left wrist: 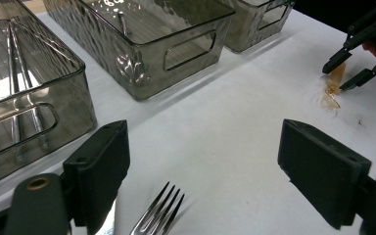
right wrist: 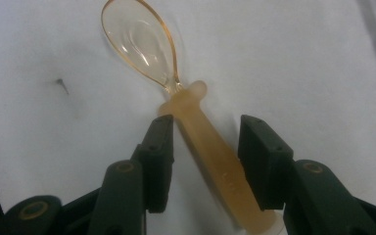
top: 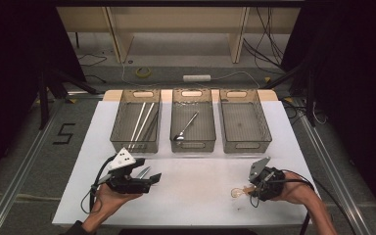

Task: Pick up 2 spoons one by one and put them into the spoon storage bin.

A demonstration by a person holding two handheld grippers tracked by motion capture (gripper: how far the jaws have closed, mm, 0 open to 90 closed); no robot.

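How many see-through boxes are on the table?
3, in a row at the far side: the left box holds long thin sticks, the middle box holds a metal spoon, and the right box looks empty.

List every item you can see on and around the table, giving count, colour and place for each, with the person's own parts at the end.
table: one, white top, centre of the high view
bins: three, smoky clear, in a row at the table's far side
sticks: a few, pale and thin, in the left bin; exact count unclear
metal spoon: one, silver, in the middle bin
fork: one, silver, on the table between the left gripper's jaws
plastic spoon: one, amber handle with clear bowl, on the table between the right gripper's jaws
power strip: one, white, on the floor beyond the table
left gripper: one, black, near left, open
right gripper: one, black, near right, open around the spoon handle
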